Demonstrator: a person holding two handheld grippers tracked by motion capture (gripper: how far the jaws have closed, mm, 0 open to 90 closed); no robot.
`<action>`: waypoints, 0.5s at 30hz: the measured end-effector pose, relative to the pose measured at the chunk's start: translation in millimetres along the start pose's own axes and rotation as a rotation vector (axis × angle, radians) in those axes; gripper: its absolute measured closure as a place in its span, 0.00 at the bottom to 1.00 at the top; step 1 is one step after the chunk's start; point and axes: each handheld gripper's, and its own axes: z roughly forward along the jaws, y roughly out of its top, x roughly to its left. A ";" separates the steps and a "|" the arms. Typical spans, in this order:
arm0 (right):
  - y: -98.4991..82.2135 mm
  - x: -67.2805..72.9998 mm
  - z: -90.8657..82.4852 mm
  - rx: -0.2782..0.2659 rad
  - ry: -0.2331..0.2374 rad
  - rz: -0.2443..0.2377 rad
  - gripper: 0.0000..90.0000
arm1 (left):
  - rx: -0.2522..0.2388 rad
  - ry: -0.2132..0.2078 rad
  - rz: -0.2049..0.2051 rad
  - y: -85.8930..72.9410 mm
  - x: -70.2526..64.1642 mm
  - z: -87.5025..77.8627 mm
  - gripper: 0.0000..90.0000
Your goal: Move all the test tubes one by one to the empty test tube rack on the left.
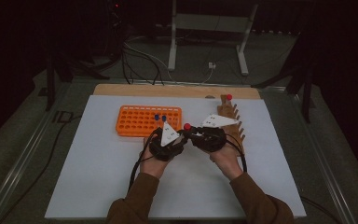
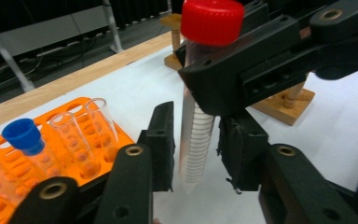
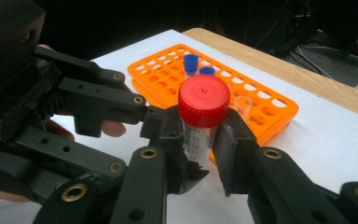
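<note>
R gripper (image 3: 203,156) is clenched on the red-capped tube (image 2: 196,140), pads biting the clear wall just under the cap (image 3: 203,100). L gripper (image 2: 196,149) has its jaws round the lower, graduated part of the same tube. The pads sit v. close on both sides, but a thin sliver of gap seems to show on one side, so I can't tell if it's truly pressing.

The tube hangs roughly upright above the white mat (image 1: 98,177), tip clear of the surface, btwn the two hands near table centre.

Outward from there: the orange rack (image 3: 270,112) lies at approx 10 o'clock from the tube in the high view. It has two blue-capped tubes (image 3: 191,63) standing in it and a couple of uncapped clear tubes (image 2: 70,140) nearby. The wooden peg rack (image 1: 230,116) is at approx 2 o'clock, just past the R hand.

Step in hand, as I read it: a mid-air hand-over, R to L.

Next move calls for:
- L getting a firm squeeze on the body before R lets go, else the tube drops or tips.
- R then opening and backing off w/o dragging the cap.
- Prob. carrying the tube to a free hole in the orange rack, kept vertical.
</note>
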 end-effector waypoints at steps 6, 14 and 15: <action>-0.6 0.6 0.8 0.006 0.006 -0.003 0.83 | 0.005 -0.011 0.011 -0.9 0.6 0.6 0.83; 3.3 -6.8 -7.5 -0.040 0.043 0.027 0.55 | 0.007 0.005 0.005 -1.8 6.4 0.5 0.83; 3.9 -8.4 -9.3 -0.046 0.041 0.031 0.50 | 0.007 0.008 0.002 -1.9 7.9 0.3 0.83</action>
